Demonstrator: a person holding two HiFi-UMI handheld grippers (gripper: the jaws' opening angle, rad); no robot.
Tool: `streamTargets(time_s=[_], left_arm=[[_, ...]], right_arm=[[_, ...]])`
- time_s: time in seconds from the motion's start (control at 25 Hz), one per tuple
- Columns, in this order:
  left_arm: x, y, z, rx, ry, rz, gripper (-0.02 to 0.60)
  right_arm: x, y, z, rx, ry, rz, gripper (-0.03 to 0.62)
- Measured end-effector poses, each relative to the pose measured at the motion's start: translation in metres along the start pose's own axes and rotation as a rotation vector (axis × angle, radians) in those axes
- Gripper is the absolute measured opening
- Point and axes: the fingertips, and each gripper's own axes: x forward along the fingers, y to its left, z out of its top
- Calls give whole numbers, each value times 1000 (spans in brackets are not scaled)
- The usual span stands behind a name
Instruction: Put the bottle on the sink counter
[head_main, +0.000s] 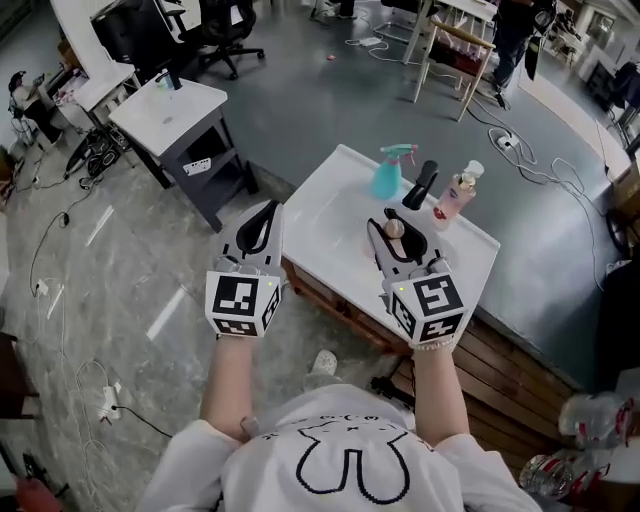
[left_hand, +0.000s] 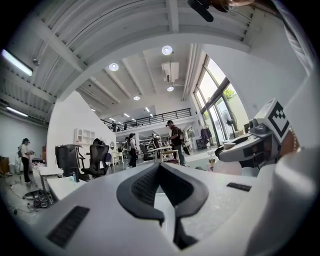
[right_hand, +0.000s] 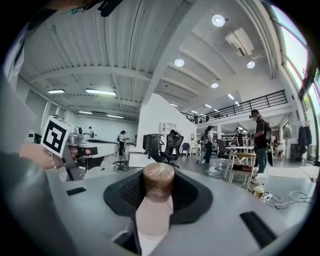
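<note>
Gripping the bottle (right_hand: 157, 197), the right gripper (head_main: 390, 228) hides its lower body; left gripper (head_main: 267, 210) fingers closed, empty.

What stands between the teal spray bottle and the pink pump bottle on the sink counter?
The black faucet, seen in the head view, stands between the teal spray bottle and the pink pump bottle.

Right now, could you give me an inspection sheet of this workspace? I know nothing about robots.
Surface: white sink counter, with a basin.
Job's things: small brown-capped bottle, not yet on the counter.
Clutter: teal spray bottle and pink pump bottle beside the black faucet.
Tongs: left tongs shut, empty; right tongs shut on the bottle.
Cables: loose cables across the floor.
Surroundings: open workshop, white desk, office chair, people far off.
</note>
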Motion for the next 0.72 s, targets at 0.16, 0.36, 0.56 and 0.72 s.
streamTargets(time_s=[0.16, 0.36, 0.56, 0.72], left_arm=[[42, 14, -10, 1, 16, -30, 9], [81, 25, -18, 5, 31, -55, 9], [106, 35, -18, 3, 29, -65, 9], [118, 39, -17, -1, 16, -84, 9]], right_arm=[[31, -21, -9, 18, 17, -23, 136], [59, -46, -14, 35, 31, -47, 137], [77, -55, -9, 30, 32, -52, 137], [89, -59, -4, 18, 26, -62, 136]])
